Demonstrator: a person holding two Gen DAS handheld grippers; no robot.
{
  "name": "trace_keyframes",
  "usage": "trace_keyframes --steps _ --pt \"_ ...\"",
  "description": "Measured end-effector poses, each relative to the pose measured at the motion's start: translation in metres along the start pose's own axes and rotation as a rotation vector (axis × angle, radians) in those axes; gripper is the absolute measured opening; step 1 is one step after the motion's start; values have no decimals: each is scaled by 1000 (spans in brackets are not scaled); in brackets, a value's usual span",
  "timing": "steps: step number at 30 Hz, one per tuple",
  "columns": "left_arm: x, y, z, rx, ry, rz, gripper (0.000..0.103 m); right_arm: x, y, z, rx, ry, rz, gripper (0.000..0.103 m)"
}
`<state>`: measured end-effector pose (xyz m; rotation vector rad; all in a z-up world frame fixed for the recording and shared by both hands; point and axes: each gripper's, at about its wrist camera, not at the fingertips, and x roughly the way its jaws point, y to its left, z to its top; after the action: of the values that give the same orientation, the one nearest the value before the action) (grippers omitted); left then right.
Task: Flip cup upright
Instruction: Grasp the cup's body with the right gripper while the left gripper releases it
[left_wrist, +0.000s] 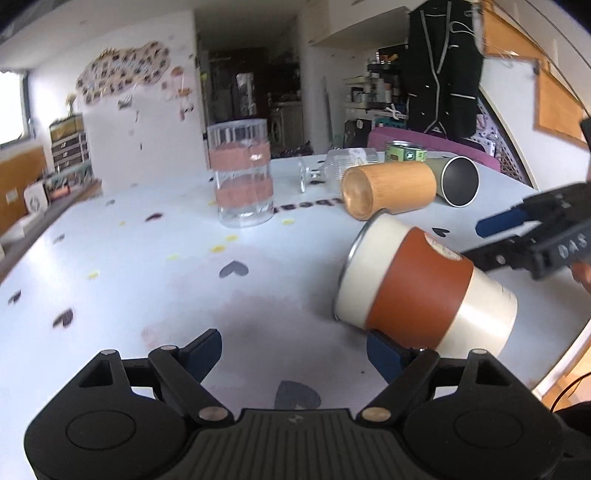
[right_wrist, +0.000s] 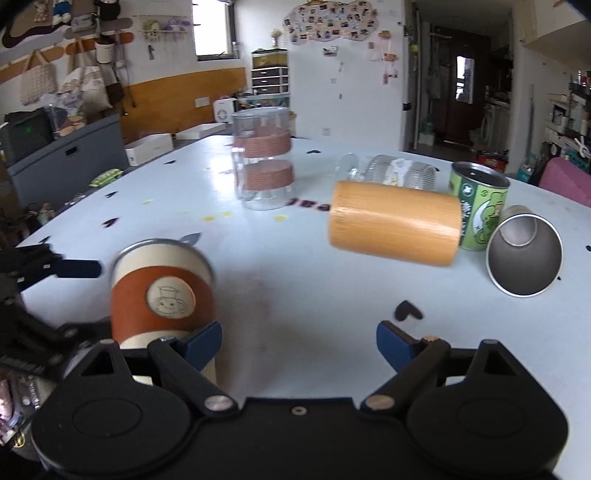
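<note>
We're mid-flip w/ the cup (left_wrist: 424, 291) tilted on the bench (left_wrist: 147, 266) (both jaws wide, gripping nothing); next: close, stand it up.

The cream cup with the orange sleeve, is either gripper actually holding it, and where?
Cannot tell. The cup lies tilted beside the left gripper and right gripper; both are wide open, with nothing between the fingers.

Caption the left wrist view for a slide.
Open left gripper beside the tipped orange-sleeved cup; right gripper reaches in.
</note>
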<state>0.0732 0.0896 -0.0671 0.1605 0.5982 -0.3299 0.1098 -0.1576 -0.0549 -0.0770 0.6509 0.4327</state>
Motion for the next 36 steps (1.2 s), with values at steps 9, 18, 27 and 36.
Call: trace_keyframes --steps 9,18,27,36 --pt "-25 8 -4 -175 34 -105 85 -11 3 -2 38 8 87 92" --pt "-26 -25 4 -220 53 -321 78 31 -31 28 471 210 382 95" --pt "-8 -39 3 -255 91 -360 73 72 -27 38 513 348 451 95" --pt "-9 -37 6 -267 38 -356 73 42 -6 44 323 205 401 78"
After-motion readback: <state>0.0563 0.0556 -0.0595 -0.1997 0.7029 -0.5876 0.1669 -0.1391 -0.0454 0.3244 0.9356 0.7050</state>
